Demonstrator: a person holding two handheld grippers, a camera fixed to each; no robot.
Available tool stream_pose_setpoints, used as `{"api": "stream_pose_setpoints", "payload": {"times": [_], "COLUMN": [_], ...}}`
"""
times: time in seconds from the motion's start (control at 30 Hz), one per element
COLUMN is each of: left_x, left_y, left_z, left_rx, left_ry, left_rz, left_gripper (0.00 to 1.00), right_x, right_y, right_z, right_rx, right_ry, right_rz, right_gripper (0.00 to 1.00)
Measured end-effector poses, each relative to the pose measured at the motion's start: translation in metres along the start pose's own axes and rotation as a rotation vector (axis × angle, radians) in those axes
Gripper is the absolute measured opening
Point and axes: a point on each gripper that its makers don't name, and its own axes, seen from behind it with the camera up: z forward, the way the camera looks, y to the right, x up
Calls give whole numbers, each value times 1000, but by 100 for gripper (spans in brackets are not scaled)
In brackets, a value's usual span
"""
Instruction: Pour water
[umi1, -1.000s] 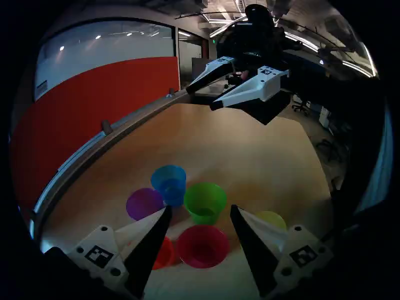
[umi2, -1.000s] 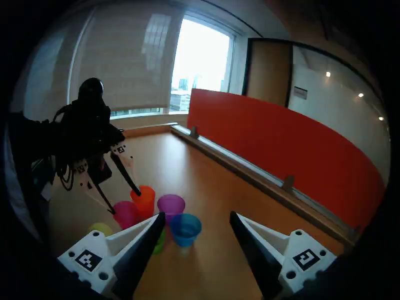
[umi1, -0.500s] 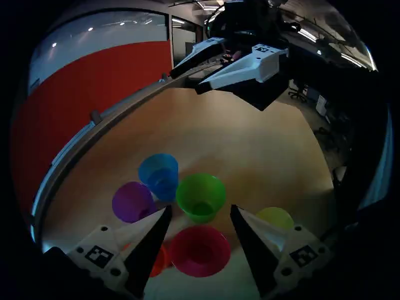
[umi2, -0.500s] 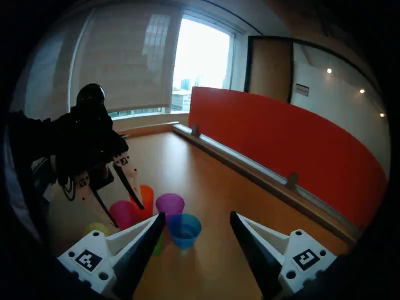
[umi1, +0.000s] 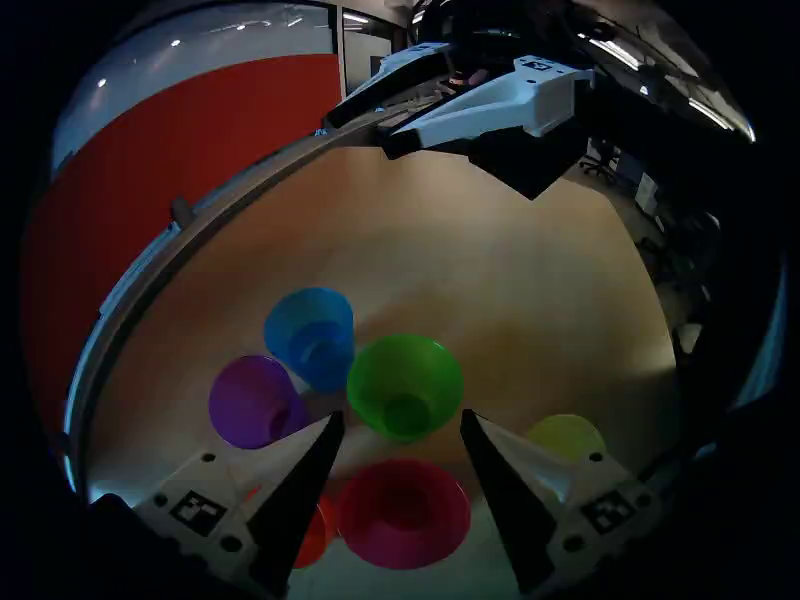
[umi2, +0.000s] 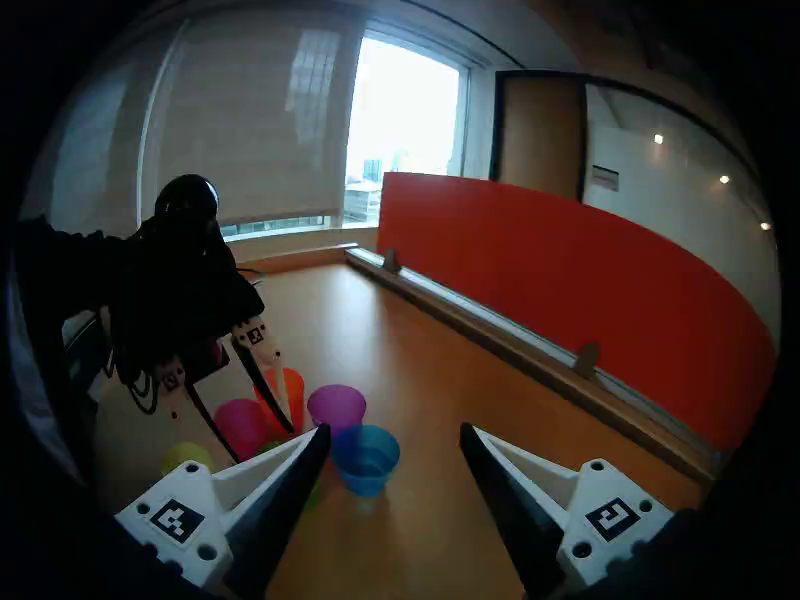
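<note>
Six coloured cups cluster at 6 o'clock on the wooden table (umi1: 520, 270) in the left gripper view. The green cup (umi1: 405, 385) sits just ahead of the left gripper (umi1: 400, 420), whose fingers are spread wide and hold nothing. The blue cup (umi1: 312, 338) and purple cup (umi1: 250, 400) lie toward 8 o'clock. Bare tabletop stretches toward 12 and 3 o'clock. A red partition (umi1: 130, 170) lines the table edge at 10 o'clock. The right gripper (umi2: 393, 430) is equally wide and empty.
</note>
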Motion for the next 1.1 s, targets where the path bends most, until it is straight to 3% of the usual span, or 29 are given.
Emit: {"api": "stream_pose_setpoints", "payload": {"times": [0.47, 1.1], "left_x": [1, 2], "left_y": [4, 4], "left_z": [17, 35], "left_rx": [-9, -16], "left_ry": [-60, -79], "left_rz": [3, 8], "left_gripper": [86, 86], "right_x": [-5, -11], "right_y": [4, 7], "right_z": [1, 4], "right_rx": [5, 2], "right_ry": [1, -7], "right_rz": [3, 6], "right_gripper": [100, 100]}}
